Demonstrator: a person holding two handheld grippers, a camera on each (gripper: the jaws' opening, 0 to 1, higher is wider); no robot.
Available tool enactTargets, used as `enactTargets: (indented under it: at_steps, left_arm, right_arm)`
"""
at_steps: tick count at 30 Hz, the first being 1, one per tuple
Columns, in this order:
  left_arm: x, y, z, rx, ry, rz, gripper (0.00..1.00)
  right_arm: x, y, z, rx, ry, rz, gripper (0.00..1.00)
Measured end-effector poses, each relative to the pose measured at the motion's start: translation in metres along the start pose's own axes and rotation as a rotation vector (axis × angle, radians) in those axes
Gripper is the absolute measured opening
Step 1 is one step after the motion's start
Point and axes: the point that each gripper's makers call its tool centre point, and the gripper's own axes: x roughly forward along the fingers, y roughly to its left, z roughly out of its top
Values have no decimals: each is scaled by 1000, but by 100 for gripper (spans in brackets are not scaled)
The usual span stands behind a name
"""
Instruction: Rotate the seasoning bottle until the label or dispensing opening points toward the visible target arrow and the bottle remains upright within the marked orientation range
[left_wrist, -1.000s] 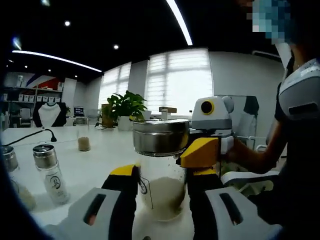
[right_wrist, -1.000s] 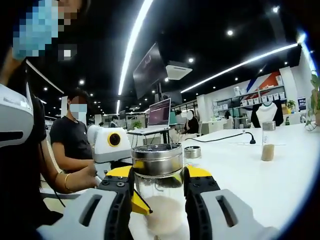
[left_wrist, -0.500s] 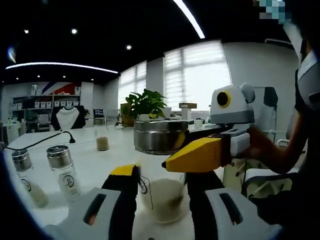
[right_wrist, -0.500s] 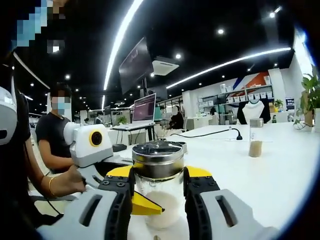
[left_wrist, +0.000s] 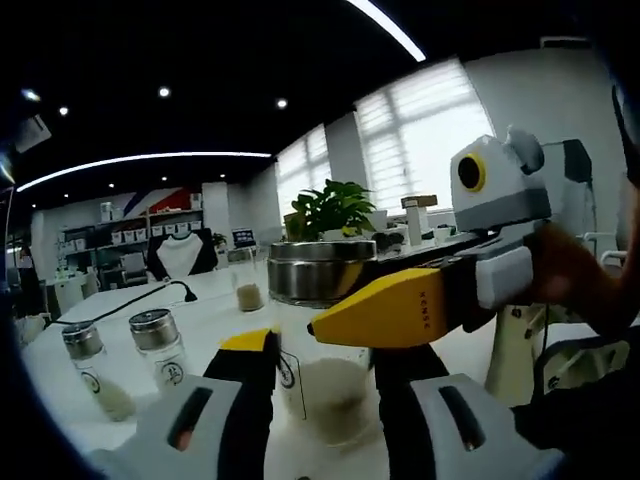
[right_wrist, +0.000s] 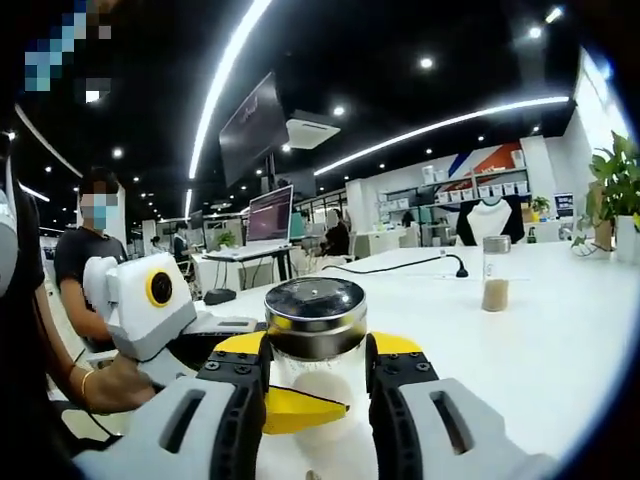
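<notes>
The seasoning bottle (left_wrist: 322, 385) is a clear glass jar with a steel lid and pale powder inside, standing upright on the white table (right_wrist: 530, 350). My left gripper (left_wrist: 322, 350) is shut on its body, with a small printed mark facing the left jaw. The right gripper's yellow finger (left_wrist: 400, 308) crosses the front of the bottle just under the lid. In the right gripper view my right gripper (right_wrist: 316, 350) is shut on the bottle (right_wrist: 315, 315) at lid height. The left gripper's yellow finger (right_wrist: 300, 410) lies across the glass below. No arrow mark shows.
Two small steel-capped shakers (left_wrist: 92, 368) (left_wrist: 160, 345) stand on the table to the left. A tall bottle (right_wrist: 495, 273) stands farther back beside a black cable (right_wrist: 410, 263). A potted plant (left_wrist: 335, 208) sits at the far edge. A hand (right_wrist: 110, 385) holds the left gripper.
Both cameras have swung, so the room shifts in both views. The right gripper's finger has come round from the bottle's right side to across its front. The bottle's mark stays fixed between my left jaws.
</notes>
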Motion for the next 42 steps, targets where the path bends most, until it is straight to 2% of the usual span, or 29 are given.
enactTargets:
  at_steps: [5, 7, 9, 10, 14, 18, 21, 24, 29, 34, 42]
  left_arm:
    - [0, 3, 3, 21, -17, 74, 41]
    - [1, 5, 3, 31, -14, 95, 41]
    - [2, 12, 3, 33, -9, 164, 41]
    - [3, 12, 5, 42, -11, 179, 41]
    - [4, 16, 2, 35, 9, 230, 41]
    - [2, 18, -1, 21, 10, 258, 41]
    - [1, 19, -4, 49, 26, 291, 41]
    - [-1, 22, -4, 88, 34, 335, 41]
    - [-4, 23, -1, 109, 38, 358, 41]
    - [-3, 23, -2, 88, 39, 344, 41]
    - [-2, 21, 3, 72, 18, 320, 41]
  right_arm:
    - [-3, -1, 1, 22, -8, -21, 36]
    - [-3, 1, 2, 25, -9, -17, 40]
    - [-2, 2, 6, 40, -22, -18, 42]
    - [0, 3, 7, 34, -24, -25, 43]
    - [5, 3, 7, 17, -15, -43, 46]
    - [9, 1, 5, 53, -31, -59, 47]
    - [12, -2, 3, 87, -38, -78, 46]
    - [16, -3, 3, 83, -33, -83, 44]
    - [19, -9, 6, 92, -52, -113, 37]
    - [19, -11, 5, 72, -48, -120, 37]
    - [15, -12, 11, 38, -89, -116, 36]
